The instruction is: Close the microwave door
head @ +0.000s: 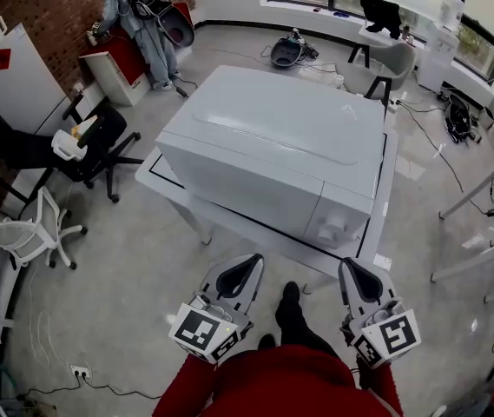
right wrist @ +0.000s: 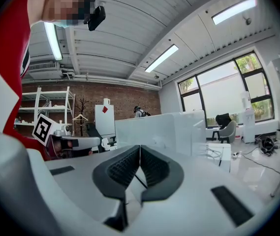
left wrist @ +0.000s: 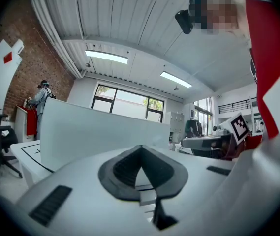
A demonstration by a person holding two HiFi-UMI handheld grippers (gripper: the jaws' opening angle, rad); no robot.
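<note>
So the microwave [head: 273, 146] sits on a white table [head: 155, 174] in the middle of the room, front face turned toward whoever's holding the tools. Its door [head: 238, 185] looks flush with the body, so shut as far as I can see, with the knob panel [head: 333, 224] to the right of it.

Both tools hang just short of the table's near edge, not touching anything. The left tool [head: 245, 272] has its pads pressed together with nothing between them, and it points at the door side. Same deal with the right tool [head: 357, 278]: pads together, empty, lined up nearer the knob end.

Around the table there's a black office chair [head: 99, 146] and a white chair [head: 29, 228] off to the left, and a second person [head: 134, 16] stands by the brick wall at the back.
</note>
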